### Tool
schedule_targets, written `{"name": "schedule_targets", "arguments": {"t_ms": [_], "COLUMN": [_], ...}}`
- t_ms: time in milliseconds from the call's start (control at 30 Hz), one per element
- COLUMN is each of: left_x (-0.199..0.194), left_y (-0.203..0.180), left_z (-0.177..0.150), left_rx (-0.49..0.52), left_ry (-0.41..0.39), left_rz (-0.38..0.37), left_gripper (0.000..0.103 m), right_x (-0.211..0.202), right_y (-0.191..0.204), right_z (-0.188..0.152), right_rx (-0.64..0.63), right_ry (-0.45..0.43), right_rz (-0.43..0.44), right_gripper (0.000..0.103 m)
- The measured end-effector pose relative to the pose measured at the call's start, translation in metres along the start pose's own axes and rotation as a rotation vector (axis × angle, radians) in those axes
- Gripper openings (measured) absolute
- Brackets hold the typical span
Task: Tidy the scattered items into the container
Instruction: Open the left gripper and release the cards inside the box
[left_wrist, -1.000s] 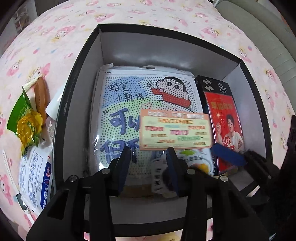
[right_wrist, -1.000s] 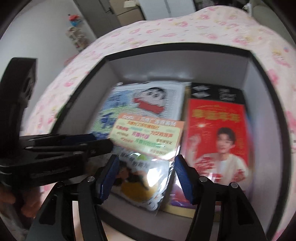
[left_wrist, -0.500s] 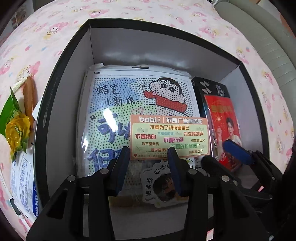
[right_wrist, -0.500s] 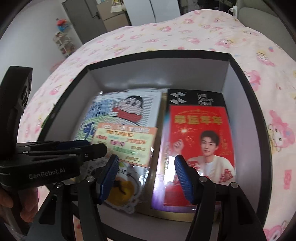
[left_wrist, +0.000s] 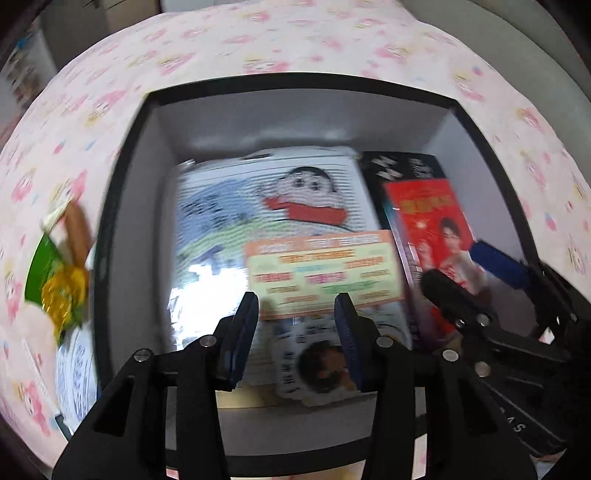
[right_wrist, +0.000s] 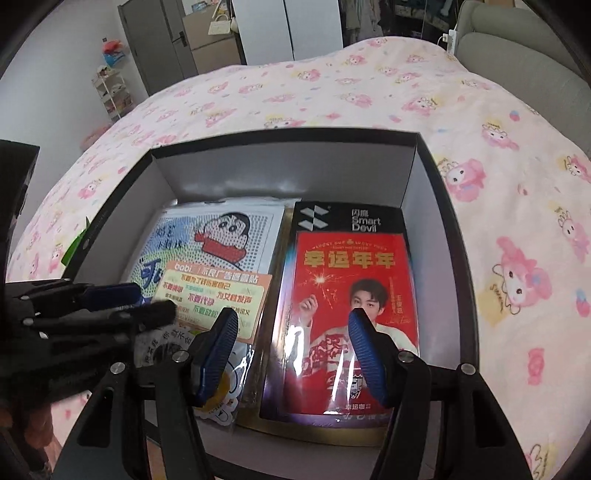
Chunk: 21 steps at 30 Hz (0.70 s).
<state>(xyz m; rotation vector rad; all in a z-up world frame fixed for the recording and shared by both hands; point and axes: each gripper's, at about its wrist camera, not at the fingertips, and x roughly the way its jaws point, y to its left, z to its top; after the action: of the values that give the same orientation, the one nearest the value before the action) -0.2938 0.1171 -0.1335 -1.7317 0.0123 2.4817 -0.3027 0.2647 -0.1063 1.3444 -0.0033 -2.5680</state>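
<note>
Black gripper (right_wrist: 290, 332) frames, blue ribbed fingers (right_wrist: 364, 347), silver screws.

Two wrist views down into box (right_wrist: 436, 206)

The left tongs (left_wrist: 295, 325) hang over a black box (left_wrist: 122, 206) with pale inner walls, their jaws apart with nothing between them, and the whole view is blurred. Inside lie a cartoon-print sheet (left_wrist: 258, 206), an orange sticker card (left_wrist: 321, 273) on top of it, and a red packet (left_wrist: 432, 221) at the right, where the right tongs (left_wrist: 469, 269) reach in. Left of the box, on the pink patterned bedspread (left_wrist: 295, 40), lie a green wrapper (left_wrist: 48, 266) and a brown stick (left_wrist: 79, 232).
</note>
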Motion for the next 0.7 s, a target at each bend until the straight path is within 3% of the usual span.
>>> {"name": "schedule_targets", "arguments": {"t_ms": [167, 267, 333, 433, 533, 700], "left_x": [0.014, 0.019, 0.020, 0.019, 0.009, -0.039], "left_y": [0.006, 0.007, 0.015, 0.025, 0.029, 0.019], "left_z": [-0.001, -0.004, -0.004, -0.004, -0.007, -0.017], "left_rx": [0.017, 0.034, -0.003, -0.031, -0.045, 0.006], "left_ry": [0.081, 0.089, 0.105, 0.112, 0.066, -0.117], "left_rz": [-0.005, 0.054, 0.063, 0.085, 0.074, 0.084], "left_gripper": [0.043, 0.048, 0.056, 0.058, 0.048, 0.046], "right_x": [0.002, 0.012, 0.019, 0.022, 0.018, -0.002], "right_y": [0.012, 0.010, 0.007, 0.007, 0.012, 0.016], "right_z": [-0.001, -0.004, -0.006, -0.007, -0.009, -0.010], "right_rx": [-0.062, -0.055, -0.022, -0.014, -0.033, -0.023], "right_ry": [-0.048, -0.001, 0.038, 0.056, 0.041, -0.009], "right_rz": [-0.122, -0.078, -0.042, -0.002, -0.006, 0.000], "right_gripper": [0.058, 0.058, 0.058, 0.058, 0.058, 0.058]}}
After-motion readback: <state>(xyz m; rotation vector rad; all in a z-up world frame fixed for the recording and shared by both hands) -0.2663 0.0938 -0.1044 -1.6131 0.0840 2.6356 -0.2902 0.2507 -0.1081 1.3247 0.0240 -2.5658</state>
